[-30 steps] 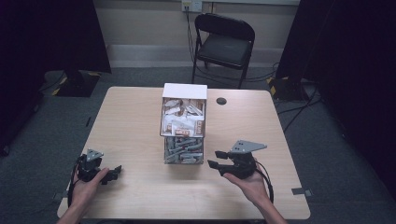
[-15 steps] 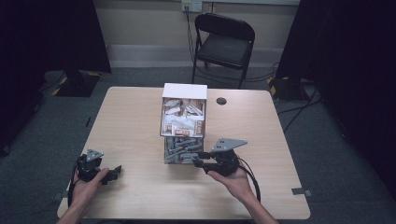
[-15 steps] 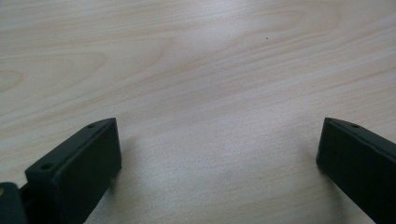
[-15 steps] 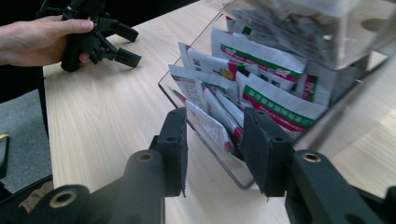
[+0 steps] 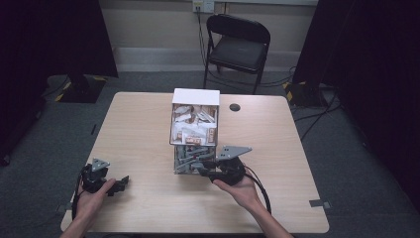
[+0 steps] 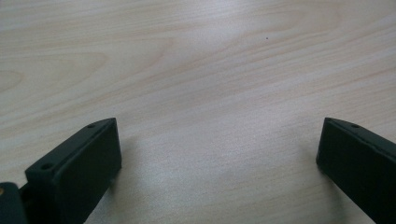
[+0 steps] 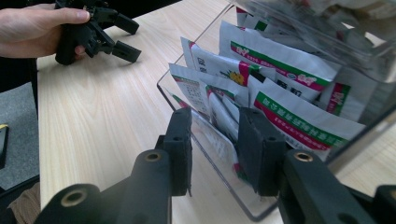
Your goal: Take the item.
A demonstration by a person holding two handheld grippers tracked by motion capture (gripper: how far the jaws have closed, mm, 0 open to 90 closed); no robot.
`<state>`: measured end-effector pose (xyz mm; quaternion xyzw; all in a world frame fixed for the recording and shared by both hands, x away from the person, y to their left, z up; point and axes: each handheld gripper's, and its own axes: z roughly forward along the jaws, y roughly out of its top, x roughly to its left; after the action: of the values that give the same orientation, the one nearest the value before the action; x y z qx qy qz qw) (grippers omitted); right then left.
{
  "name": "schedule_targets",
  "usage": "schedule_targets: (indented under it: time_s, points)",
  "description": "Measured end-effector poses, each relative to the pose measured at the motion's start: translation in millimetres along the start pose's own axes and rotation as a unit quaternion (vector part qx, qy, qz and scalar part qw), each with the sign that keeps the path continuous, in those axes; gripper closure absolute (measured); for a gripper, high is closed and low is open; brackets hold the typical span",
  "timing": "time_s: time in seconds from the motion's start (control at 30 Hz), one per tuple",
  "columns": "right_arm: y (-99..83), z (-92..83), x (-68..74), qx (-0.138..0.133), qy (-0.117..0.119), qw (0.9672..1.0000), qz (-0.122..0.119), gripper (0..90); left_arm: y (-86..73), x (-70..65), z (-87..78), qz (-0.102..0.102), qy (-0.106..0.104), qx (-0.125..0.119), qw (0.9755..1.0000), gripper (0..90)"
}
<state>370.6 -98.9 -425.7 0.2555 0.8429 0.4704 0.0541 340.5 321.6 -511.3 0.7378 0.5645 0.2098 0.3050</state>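
Observation:
A two-tier clear organizer (image 5: 194, 130) stands mid-table, with white packets in both tiers. My right gripper (image 5: 199, 168) is at the front right corner of the lower tray (image 7: 219, 177). Its jaws straddle the clear front wall: one outside, one inside among the green-and-red printed packets (image 7: 299, 116). One packet (image 7: 219, 116) and the wall lie between the pads, which have just been closing, with a gap still showing. My left gripper (image 5: 121, 182) rests on the table (image 6: 210, 56) near the front left, jaws wide open over bare wood. It also appears far off as the left gripper (image 7: 123, 35).
A black folding chair (image 5: 237, 44) stands behind the table. A small black round disc (image 5: 235, 107) lies on the table to the right of the organizer. Bare wood (image 5: 133, 134) stretches left of the organizer, and a cable (image 5: 260, 191) trails from the right gripper.
My right hand has moved left to the lower tray, and its jaws have narrowed around the tray wall and a packet. The left hand has stayed put.

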Motion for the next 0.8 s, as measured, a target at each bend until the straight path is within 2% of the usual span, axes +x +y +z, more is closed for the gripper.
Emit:
schedule_targets:
  time_s: [0.2, 0.43, 0.63, 0.8]
  points:
    - [-2.9, 5.1, -0.4, 0.000, 0.001, 1.0000, -0.004, 73.9, 0.0, 0.0, 0.0, 0.000, 0.000, 0.000, 1.0000, 0.0]
    - [-2.6, 5.9, -0.8, 0.000, 0.007, 1.0000, -0.007, 77.3, 0.0, 0.0, 0.0, 0.000, 0.000, 0.000, 1.0000, 0.0]
    - [-5.8, 9.4, -3.5, 0.006, 0.006, 0.9999, -0.006, 85.8, 0.0, 0.0, 0.0, 0.000, 0.000, 0.000, 1.0000, 0.0]
    - [-8.7, 11.8, -4.9, 0.010, 0.007, 0.9999, -0.006, 86.2, 0.0, 0.0, 0.0, 0.000, 0.000, 0.000, 1.0000, 0.0]
